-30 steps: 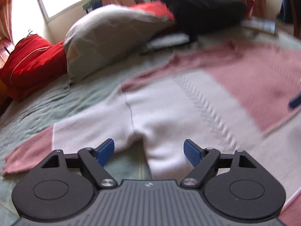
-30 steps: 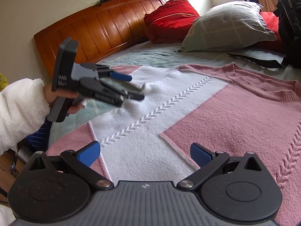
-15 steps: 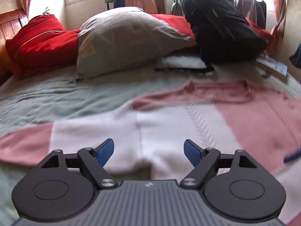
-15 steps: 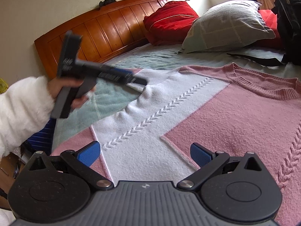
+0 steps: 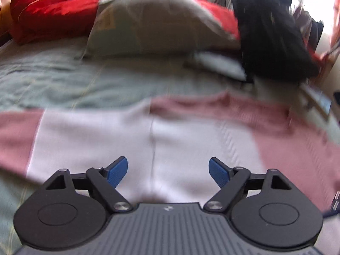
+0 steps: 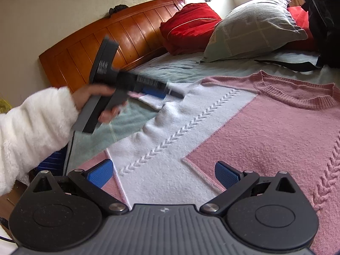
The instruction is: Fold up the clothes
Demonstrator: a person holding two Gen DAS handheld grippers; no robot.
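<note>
A pink and white knit sweater [image 6: 265, 131] lies spread flat on the bed, front up, neckline towards the pillows. In the left wrist view the same sweater [image 5: 95, 140] is blurred, its white sleeve running off to the left. My left gripper [image 5: 167, 170] hangs over the white shoulder seam with its jaws opening and nothing between the blue pads. From the right wrist view that left gripper [image 6: 167, 92] shows side-on, held by a hand in a white fluffy sleeve, low over the bunched sleeve. My right gripper [image 6: 163, 173] stands open above the sweater's lower body.
A green bedspread [image 6: 180, 68] covers the bed. At its head stand a wooden headboard [image 6: 110, 36], a red pillow [image 6: 191, 25] and a grey pillow [image 6: 252, 27]. A black backpack [image 5: 274, 38] lies at the back right, its strap on the cover.
The left gripper has rolled level and shifted along the white sleeve towards the shoulder, rising a little. The right gripper has kept still.
</note>
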